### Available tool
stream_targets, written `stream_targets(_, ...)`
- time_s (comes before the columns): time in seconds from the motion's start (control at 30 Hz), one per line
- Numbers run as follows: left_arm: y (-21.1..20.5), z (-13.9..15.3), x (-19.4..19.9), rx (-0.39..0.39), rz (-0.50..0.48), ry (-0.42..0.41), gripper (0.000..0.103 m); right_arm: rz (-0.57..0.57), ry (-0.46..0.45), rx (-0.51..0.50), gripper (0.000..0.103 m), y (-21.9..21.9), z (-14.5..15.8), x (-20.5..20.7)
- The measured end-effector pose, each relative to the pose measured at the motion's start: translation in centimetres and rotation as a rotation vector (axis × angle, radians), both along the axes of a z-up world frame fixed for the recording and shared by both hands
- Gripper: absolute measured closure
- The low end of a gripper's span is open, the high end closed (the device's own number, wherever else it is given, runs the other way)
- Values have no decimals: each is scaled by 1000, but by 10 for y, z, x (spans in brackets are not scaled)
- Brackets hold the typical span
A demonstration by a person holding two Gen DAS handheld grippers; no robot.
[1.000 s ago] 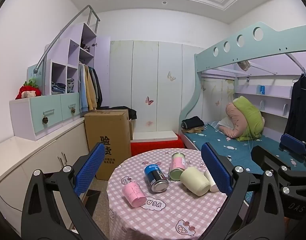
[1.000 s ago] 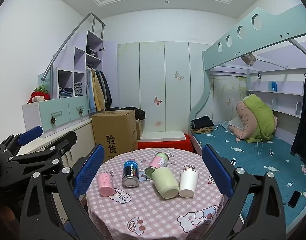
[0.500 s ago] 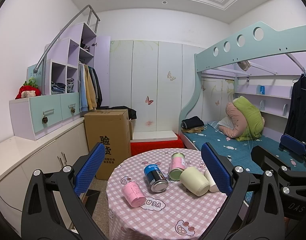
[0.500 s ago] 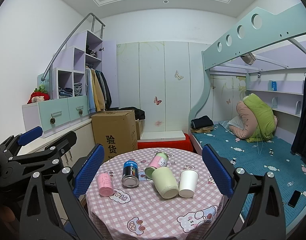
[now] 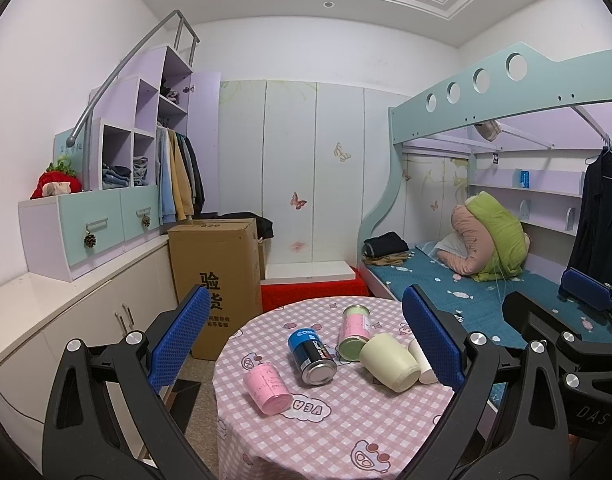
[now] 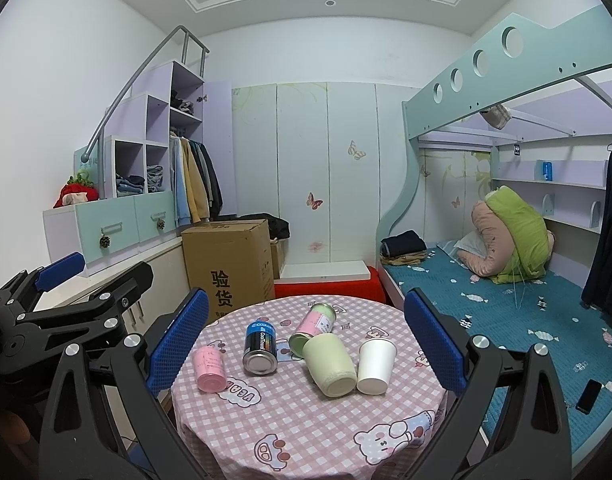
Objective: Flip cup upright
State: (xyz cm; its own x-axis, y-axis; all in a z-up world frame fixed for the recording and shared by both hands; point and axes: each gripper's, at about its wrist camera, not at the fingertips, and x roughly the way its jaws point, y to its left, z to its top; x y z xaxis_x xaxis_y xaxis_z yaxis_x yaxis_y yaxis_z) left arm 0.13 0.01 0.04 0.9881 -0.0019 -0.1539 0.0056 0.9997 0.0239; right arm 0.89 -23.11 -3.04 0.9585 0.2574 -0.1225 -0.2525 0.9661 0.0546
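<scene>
- Your left gripper (image 5: 306, 344) is spread wide and holds nothing; its blue-padded fingers (image 5: 182, 336) frame the round bench with the pink checked cloth (image 5: 345, 432) from above and short of it.
- Your right gripper (image 6: 306, 344) is just as wide and empty, also hanging back from the bench edge.
- The pale green cup (image 6: 330, 364) lies on its side near the middle of the bench, base toward you, mouth pointing away.
- The white paper cup (image 6: 374, 366) stands mouth-up just beside the green cup on its right, and the two look to be touching; in the left view your right finger hides most of it.
- A pink-and-green tin can (image 6: 311, 330) lies on its side right behind the green cup, close against its mouth end.
- A blue-and-black drink can (image 6: 260, 346) lies on its side left of the green cup, with a gap between them.
- A small pink cup (image 6: 210, 368) lies on its side farther left, well apart from the rest and near the bench edge.
- Beyond the bench stand a brown cardboard box with printed characters (image 6: 228, 268) and a low red platform (image 6: 329, 288).
- To the right runs the bunk bed with the teal patterned mattress (image 6: 505, 320), where a black phone (image 6: 589, 396) lies near its edge.
</scene>
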Motion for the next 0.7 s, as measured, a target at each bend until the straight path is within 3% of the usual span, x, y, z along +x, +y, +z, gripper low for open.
stream_targets(0.7, 1, 2, 1, 1, 3, -1, 6, 4, 2, 0, 8, 3, -2, 3)
